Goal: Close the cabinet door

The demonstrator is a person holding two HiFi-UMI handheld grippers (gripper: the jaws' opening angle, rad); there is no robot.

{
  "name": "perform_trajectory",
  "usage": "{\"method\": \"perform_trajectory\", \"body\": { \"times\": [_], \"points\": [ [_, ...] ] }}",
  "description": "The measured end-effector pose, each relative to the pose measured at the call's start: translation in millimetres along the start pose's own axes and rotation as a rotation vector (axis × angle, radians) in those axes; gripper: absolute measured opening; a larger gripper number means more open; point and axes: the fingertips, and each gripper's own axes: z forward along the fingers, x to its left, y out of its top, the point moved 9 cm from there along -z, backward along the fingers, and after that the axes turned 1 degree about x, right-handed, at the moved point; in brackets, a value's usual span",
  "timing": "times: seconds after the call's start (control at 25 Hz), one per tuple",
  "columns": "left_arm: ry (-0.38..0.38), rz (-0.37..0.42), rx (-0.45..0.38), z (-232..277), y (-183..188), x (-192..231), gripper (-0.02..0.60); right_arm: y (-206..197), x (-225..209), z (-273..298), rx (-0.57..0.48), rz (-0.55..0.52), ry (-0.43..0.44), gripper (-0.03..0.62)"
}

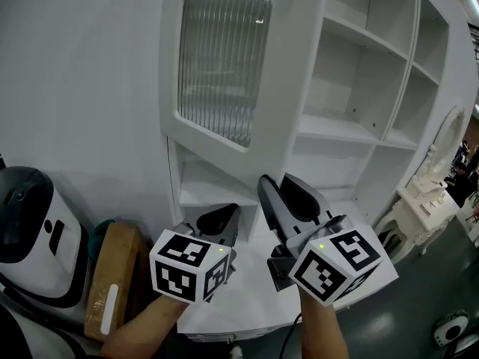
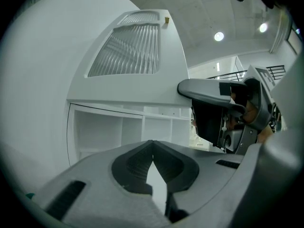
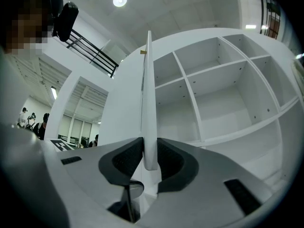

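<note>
Cabinet door: bottom corner of its edge pinched between the right gripper pads. Left gripper sits just beside it, jaws together, empty. Door stands swung open, ribbed glass pane facing out, white shelves exposed to its right.

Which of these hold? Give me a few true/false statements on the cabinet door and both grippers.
1. The edge of the white cabinet door with the ribbed glass panel sits between the jaws of the right gripper. True.
2. The door is fully closed. False: it stands open, with the white shelves exposed beside it.
3. The left gripper also clamps the door. False: its jaws are together with nothing between them.
4. A brown cardboard box lies left of the cabinet. True.
</note>
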Motion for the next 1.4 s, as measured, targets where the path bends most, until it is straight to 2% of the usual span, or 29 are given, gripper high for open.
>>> {"method": "perform_trajectory", "body": {
  "times": [0.88, 1.2, 1.4],
  "points": [
    [0.061, 0.027, 0.018, 71.2, 3.9, 3.3, 0.012, -6.6, -83.1, 29.5, -0.002, 0.015, 0.089, 0.115],
    [0.066, 0.033, 0.02, 92.7, 6.8, 0.2, 0.012, -7.6, -102.2, 38.0, -0.002, -0.011, 0.074, 0.121],
    [0.072, 0.024, 0.017, 103.4, 7.4, 0.5, 0.011, -8.2, -110.7, 44.3, -0.007, -0.052, 0.031, 0.12]
  ]
}}
